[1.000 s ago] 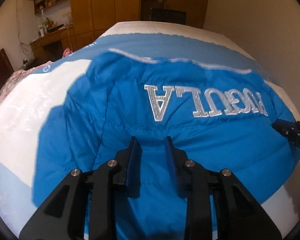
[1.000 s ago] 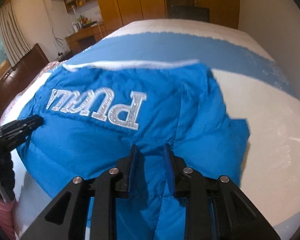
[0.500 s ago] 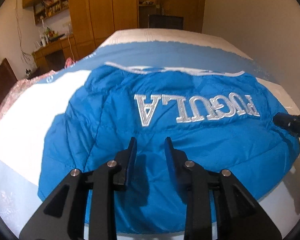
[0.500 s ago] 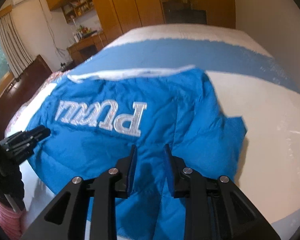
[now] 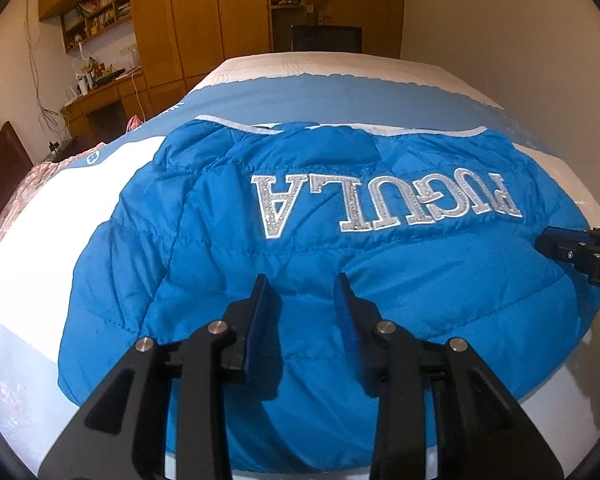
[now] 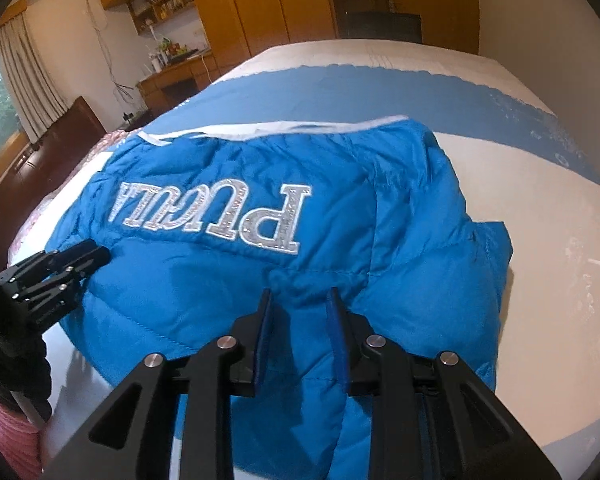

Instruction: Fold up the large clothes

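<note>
Both tongs, left and right, gape empty over crosswise jacket.

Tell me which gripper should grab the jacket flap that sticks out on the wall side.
Right. The flap lies just beside the right gripper, on its wall side; the left gripper is at the opposite edge of the jacket, beyond the lettering.

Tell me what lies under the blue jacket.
The blue jacket lies on a bed cover, white with a blue band showing beyond its far hem. Whatever sits directly beneath the jacket is covered.
</note>
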`<state>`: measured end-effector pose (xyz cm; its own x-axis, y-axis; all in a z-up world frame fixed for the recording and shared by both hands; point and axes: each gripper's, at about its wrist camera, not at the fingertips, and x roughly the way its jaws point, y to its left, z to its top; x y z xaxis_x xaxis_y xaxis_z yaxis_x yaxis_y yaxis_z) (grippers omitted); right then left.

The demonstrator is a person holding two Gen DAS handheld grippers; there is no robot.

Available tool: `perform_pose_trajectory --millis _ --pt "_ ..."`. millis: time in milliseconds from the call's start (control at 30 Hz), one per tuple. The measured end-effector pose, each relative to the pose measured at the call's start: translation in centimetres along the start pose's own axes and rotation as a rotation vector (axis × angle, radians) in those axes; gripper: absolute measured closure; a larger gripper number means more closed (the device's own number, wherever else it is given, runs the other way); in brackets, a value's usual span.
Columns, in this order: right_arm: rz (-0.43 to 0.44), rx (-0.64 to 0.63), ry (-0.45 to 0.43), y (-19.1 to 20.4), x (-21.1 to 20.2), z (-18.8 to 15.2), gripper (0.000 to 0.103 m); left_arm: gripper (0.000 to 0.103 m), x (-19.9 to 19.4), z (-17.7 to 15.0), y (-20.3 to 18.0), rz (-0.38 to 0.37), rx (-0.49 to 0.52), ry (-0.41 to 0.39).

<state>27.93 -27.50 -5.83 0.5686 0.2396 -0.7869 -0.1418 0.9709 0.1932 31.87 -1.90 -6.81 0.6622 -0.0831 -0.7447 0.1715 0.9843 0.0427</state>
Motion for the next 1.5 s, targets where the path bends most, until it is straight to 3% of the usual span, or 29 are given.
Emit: perform_pose_trajectory --millis 867,933,967,1033,1167,1300,1500 --pt "-0.054 -0.067 -0.007 1.0 1.2 -0.6 0.076 0.07 0.8 -0.7 -0.2 0.011 0.007 0.016" --pt "-0.047 -0.067 -0.008 1.0 0.6 -0.4 0.071 0.066 0.4 -0.5 0.1 -0.008 0.001 0.028" --pt "-0.03 -0.068 -0.01 1.0 0.1 -0.4 0.064 0.057 0.1 -0.3 0.4 -0.017 -0.003 0.029" --pt "-0.018 -0.071 -0.026 0.9 -1.0 -0.3 0.061 0.041 -1.0 -0.1 1.2 -0.026 -0.019 0.015" --pt "0.018 -0.051 -0.066 -0.2 -3.6 0.2 0.051 0.026 -3.3 0.4 3.5 -0.003 -0.039 -0.029" --pt "0.061 0.012 -0.091 -3.1 -6.1 1.1 0.027 0.023 -4.8 1.1 8.1 0.035 -0.11 -0.036" --pt "0.107 0.129 -0.058 -8.2 -6.7 2.1 0.023 0.02 -4.0 1.2 14.9 0.023 -0.256 0.025"
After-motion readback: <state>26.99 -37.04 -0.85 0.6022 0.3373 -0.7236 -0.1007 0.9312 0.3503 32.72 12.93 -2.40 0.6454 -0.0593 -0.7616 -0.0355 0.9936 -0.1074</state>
